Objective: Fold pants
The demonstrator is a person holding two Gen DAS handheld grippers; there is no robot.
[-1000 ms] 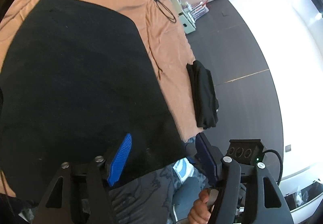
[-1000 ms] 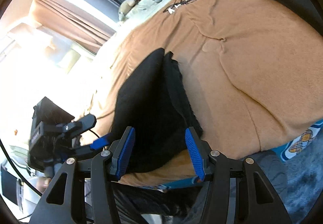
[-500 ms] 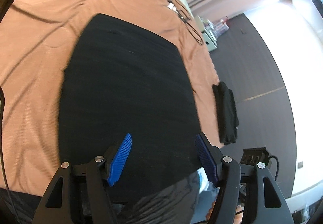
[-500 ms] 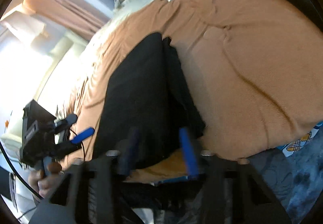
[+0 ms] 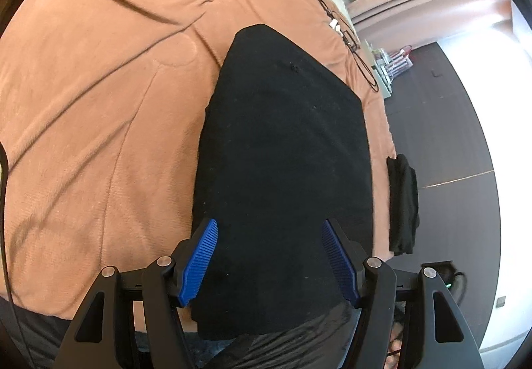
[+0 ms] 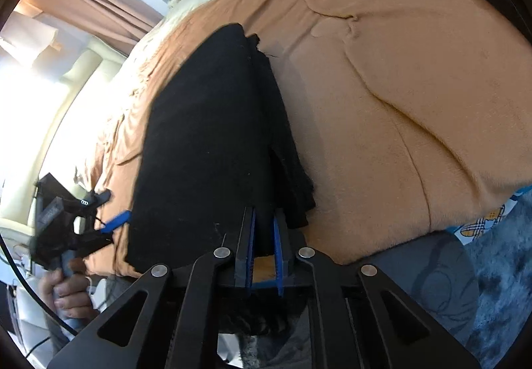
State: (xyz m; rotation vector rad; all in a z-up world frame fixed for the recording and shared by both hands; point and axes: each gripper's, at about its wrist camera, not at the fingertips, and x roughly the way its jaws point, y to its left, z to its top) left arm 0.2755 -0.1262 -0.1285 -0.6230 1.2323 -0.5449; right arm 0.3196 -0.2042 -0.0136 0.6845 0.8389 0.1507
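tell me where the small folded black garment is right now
In the left wrist view the small folded black garment lies at the right edge of the orange blanket, just right of the black pants.

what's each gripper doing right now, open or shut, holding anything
left gripper: open, jaws wide apart over the near end of the black pants, no grip.
right gripper: jaws have just been closing, now shut on the pants' near edge.

**No readable text in view**

Neither view carries words or numbers that can be made out. The one sign is a small emblem of white linked rings on the left gripper, seen at the near left of the right wrist view; it bears no lettering.
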